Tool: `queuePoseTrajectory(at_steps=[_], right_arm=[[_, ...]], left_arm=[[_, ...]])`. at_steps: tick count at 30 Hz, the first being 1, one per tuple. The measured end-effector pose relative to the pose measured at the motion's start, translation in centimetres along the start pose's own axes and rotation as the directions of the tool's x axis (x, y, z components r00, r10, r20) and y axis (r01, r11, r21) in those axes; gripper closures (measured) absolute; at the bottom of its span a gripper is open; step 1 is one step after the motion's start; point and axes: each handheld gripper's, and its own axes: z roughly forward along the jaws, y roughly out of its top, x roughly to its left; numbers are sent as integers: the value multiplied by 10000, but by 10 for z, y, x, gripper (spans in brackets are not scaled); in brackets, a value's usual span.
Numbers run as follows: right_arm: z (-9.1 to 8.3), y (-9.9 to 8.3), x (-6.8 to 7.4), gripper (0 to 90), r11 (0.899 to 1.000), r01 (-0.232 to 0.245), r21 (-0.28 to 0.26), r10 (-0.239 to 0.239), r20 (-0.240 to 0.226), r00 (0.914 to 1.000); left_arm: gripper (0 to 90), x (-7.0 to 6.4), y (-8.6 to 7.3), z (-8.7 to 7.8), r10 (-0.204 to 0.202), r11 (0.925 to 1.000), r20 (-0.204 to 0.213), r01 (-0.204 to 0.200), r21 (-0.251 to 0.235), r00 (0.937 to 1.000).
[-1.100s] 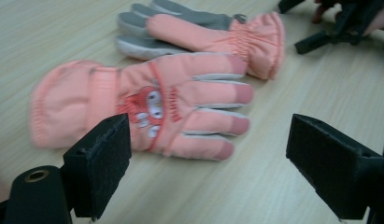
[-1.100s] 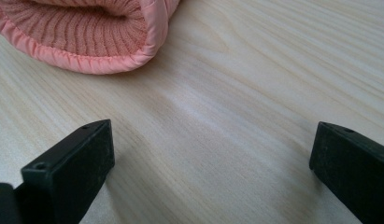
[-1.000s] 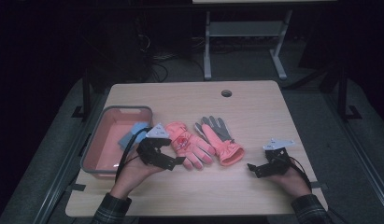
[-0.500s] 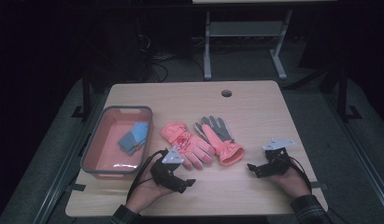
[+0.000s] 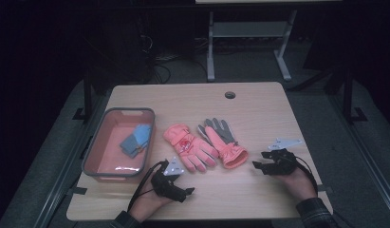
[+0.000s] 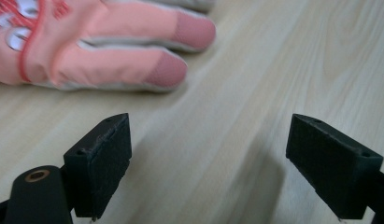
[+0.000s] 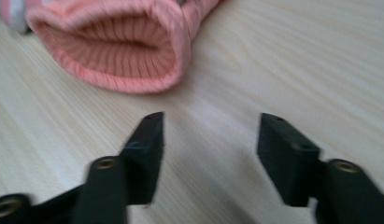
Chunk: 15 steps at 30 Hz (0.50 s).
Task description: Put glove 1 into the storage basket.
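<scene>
Jaws of the left gripper [image 5: 187, 192]: spread wide, empty, low over the table [image 5: 259, 109]. Jaws of the right gripper [image 5: 257, 165]: moderately apart, empty.

Item 1, left glove [image 5: 189, 146]: coral, printed back up, flat at table centre, fingers toward the person. In the left gripper view two fingertips [image 6: 178, 70] lie just beyond the open jaws, apart from them.

Item 2, right glove [image 5: 224, 142]: coral with grey palm up, just beside item 1; whether they touch cannot be told. Ribbed cuff [image 7: 119, 51] faces the right gripper, near but not touched.

Item 3, bin [image 5: 90, 151]: pink tray, grey rim, left of the gloves, holding blue folded cloth [image 5: 135, 141].

Risks, as judged: a grasp on one fingertip alone may let the glove slip out or drag across the table; pinching one layer of the open cuff could let it sag and snag its neighbour.

View notes: the right gripper view shows the cuff's hollow mouth and ribbing, which the high view flattens; the high view gives the bin and the layout.
</scene>
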Motion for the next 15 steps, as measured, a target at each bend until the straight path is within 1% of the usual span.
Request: queuePoseTrajectory(at_steps=[1,3,4,5,6,7,9,11,14,15], right_arm=[[-3,5,0,578,9999,-95,-104,94,-115,9999],[-8,12,-2,713,9996,-130,-258,121,-349,9993],[-10,16,-2,787,9995,-66,-325,52,-442,9990],[-11,19,-3,832,9992,-60,-388,40,-494,9988],[-12,22,-2,881,9991,-122,-397,98,-618,9980],[-12,25,-2,899,9990,-31,-451,0,-684,9977],[-12,32,0,900,9989,40,-469,-73,-702,9975],[-11,39,-1,900,9979,117,-637,-172,-868,9961],[-8,47,-1,900,9971,165,-748,-240,-1012,9946],[-7,50,0,900,9974,157,-710,-235,-1102,9936]], left_arm=[[126,-1,-2,0,75,9999,-64,-76,-152,10000],[125,1,-4,0,114,9994,27,-113,-327,9999],[124,1,-5,0,156,9990,50,-154,-422,9999],[124,1,-7,1,162,9981,101,-156,-594,9998],[124,2,-8,1,196,9977,142,-186,-655,9997],[125,2,-8,0,210,9977,136,-200,-652,9997],[126,1,-8,0,240,9977,152,-230,-642,9996],[126,1,-8,0,242,9979,163,-232,-610,9996],[125,2,-8,0,259,9978,215,-246,-610,9994],[125,2,-8,0,286,9978,240,-271,-606,9993]])
